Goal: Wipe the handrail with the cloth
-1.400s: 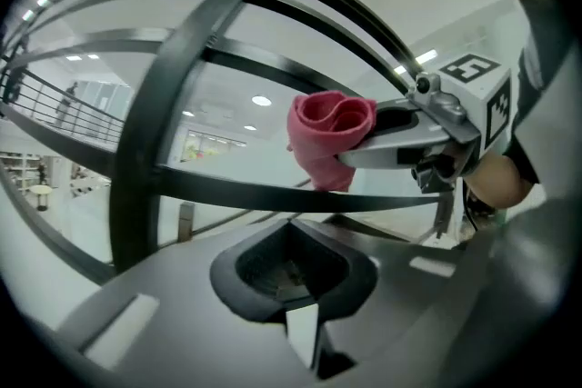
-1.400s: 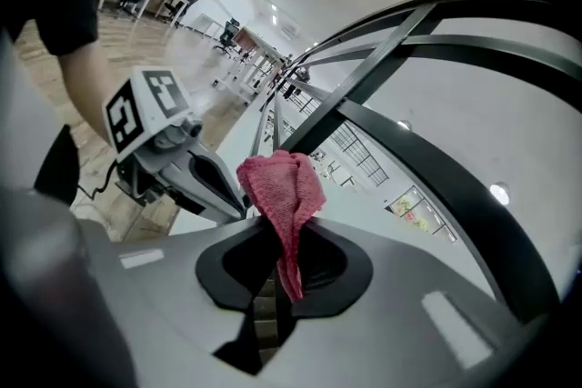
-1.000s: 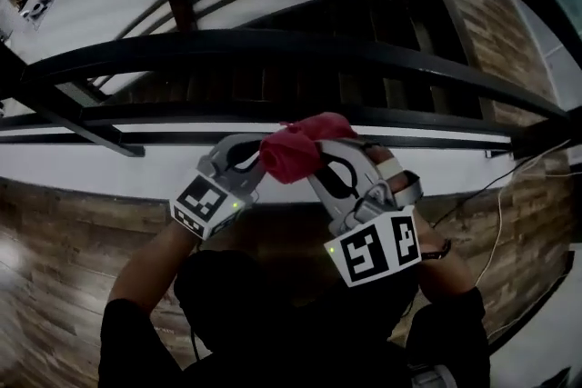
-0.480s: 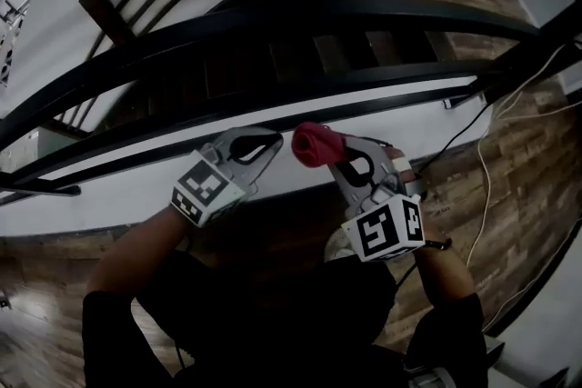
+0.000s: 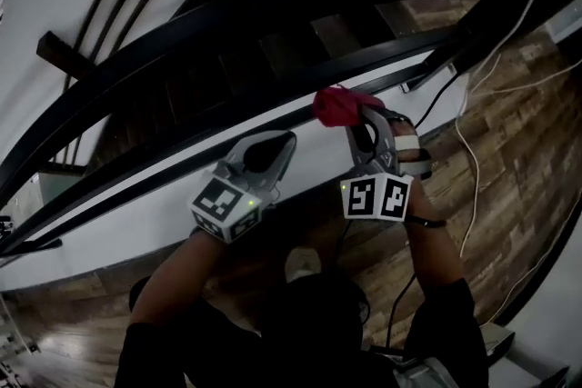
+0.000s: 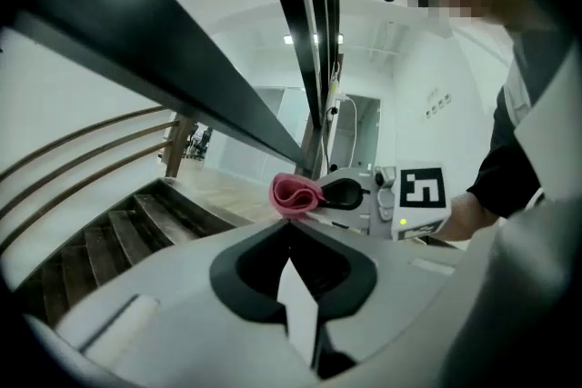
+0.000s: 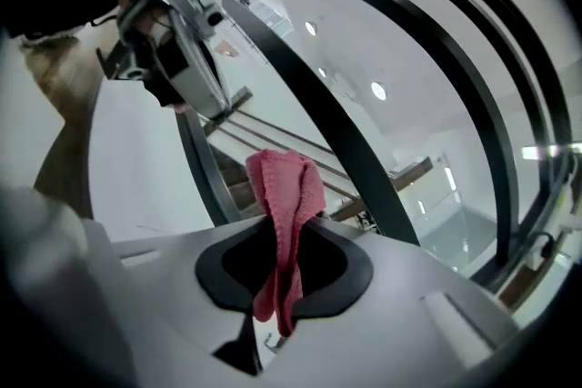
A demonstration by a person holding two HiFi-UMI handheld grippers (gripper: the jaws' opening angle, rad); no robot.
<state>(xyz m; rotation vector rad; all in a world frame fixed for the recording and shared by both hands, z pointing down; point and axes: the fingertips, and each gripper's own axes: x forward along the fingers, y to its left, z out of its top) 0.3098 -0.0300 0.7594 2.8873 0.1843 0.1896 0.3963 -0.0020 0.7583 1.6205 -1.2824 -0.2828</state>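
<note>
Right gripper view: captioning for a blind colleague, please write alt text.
The right gripper is shut on a pink cloth that sticks up between its jaws. Curved black handrail bars run beyond, with the left gripper at upper left.

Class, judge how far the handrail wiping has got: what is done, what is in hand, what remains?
Done: the red cloth is clamped in the right tongs. In hand: it is held below the handrail, apart from it; the left tongs are shut and empty. Left: apparently all the wiping.
</note>
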